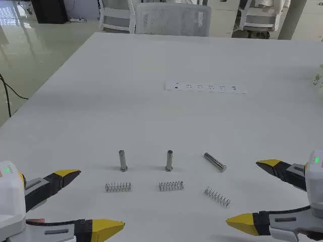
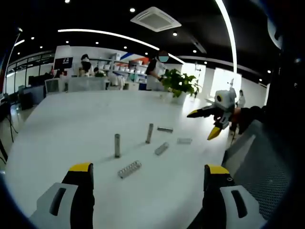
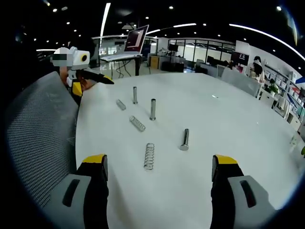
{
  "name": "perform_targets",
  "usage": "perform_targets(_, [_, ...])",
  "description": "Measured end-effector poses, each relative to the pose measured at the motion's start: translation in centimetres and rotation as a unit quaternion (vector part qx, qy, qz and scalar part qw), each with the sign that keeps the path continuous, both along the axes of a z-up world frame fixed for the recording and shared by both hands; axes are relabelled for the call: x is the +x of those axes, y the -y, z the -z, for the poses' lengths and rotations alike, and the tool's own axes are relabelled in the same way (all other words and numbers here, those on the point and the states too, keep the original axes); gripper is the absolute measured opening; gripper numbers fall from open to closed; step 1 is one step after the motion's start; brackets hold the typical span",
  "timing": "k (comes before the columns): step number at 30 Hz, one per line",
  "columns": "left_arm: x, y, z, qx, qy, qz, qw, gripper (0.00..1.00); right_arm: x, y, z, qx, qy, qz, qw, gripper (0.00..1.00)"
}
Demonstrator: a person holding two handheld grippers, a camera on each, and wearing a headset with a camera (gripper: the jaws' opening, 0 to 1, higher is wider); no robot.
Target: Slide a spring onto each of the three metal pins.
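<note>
White table (image 1: pixel 151 65). Left pin (image 1: pixel 122 160), middle pin (image 1: pixel 169 160) upright; right pin (image 1: pixel 215 162) lying flat. Springs (image 1: pixel 171 185) at 6 o'clock of each pin, staged pairwise. Left gripper (image 1: pixel 99 199) at 7, right gripper (image 1: pixel 243 191) at 5 o'clock: jaws spread, empty.

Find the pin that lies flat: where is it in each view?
Head view: lying pin, right of centre, rightmost of three.
Left gripper view: lying pin, near centre, the farthest pin.
Right gripper view: lying pin, below centre, the nearest pin.
Shared landmark: middle pin, upright, next to it.
</note>
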State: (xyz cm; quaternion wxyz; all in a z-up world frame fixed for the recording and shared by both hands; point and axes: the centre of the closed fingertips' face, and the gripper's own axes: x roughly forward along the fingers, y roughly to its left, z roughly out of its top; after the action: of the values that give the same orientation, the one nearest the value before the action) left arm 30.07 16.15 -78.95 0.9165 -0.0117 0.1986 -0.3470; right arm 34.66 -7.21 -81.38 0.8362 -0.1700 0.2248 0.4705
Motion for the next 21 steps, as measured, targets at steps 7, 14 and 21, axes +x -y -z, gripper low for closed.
perform_targets(7, [-0.02,0.05,-0.01,0.0,-0.001,0.001,1.0,0.92,-0.02,-0.03,0.1,-0.002,-0.001,-0.001,1.0,0.9])
perform_targets(14, [-0.07,0.1,0.01,0.0,-0.002,0.002,1.0,0.92,-0.07,-0.07,0.12,-0.004,-0.002,-0.002,1.0,0.9])
perform_targets(21, [-0.15,0.16,0.05,0.0,-0.004,0.004,1.0,0.91,-0.2,-0.13,0.28,-0.007,-0.003,-0.004,1.0,0.9])
